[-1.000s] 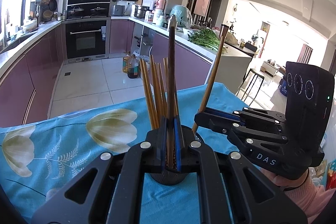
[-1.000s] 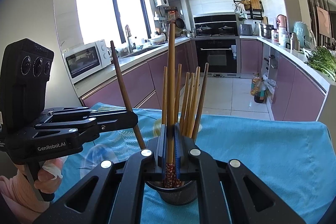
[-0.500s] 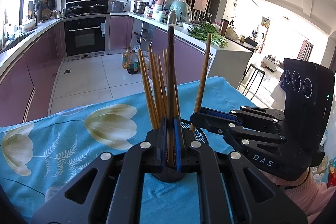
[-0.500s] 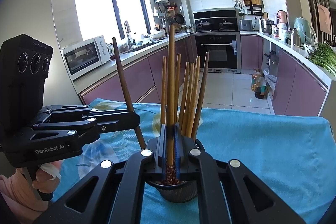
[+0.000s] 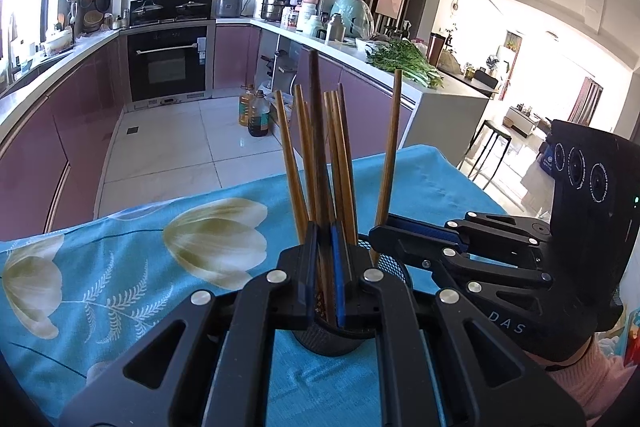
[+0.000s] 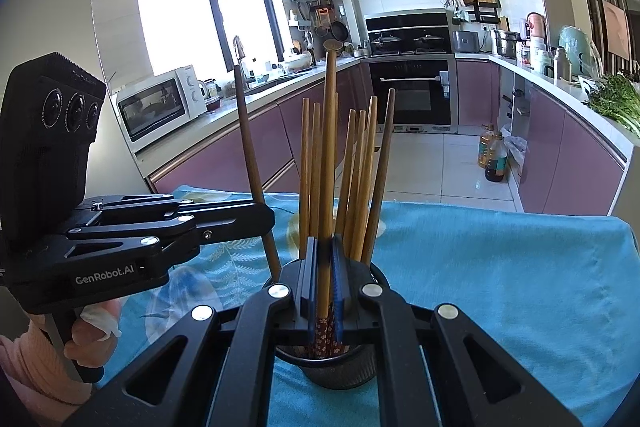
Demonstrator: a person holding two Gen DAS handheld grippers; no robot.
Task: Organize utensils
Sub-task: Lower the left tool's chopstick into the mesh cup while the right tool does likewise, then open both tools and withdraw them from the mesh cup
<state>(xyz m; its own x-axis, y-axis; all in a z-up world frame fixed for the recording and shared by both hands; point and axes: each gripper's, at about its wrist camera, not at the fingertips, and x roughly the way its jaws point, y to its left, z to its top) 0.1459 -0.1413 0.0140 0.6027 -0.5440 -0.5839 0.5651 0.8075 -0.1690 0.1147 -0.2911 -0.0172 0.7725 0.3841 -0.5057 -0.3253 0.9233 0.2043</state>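
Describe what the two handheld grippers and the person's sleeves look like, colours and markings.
Both are matte black, with skeletal linkage arms, silver rivets and blue finger pads. The left gripper reads "GenRobot.AI" in white; the right gripper reads "DAS". Each carries a black box with three round lenses, the right one's with a small green light. Both sleeves are pink knit; the left finger wears a white wrap.

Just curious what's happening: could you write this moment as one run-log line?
left gripper: shut on dark chopstick | right gripper: shut on light chopstick | both upright at mesh holder

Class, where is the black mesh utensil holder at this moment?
In both wrist views the holder stands on the blue floral cloth, just beyond both grippers, filled with chopsticks.
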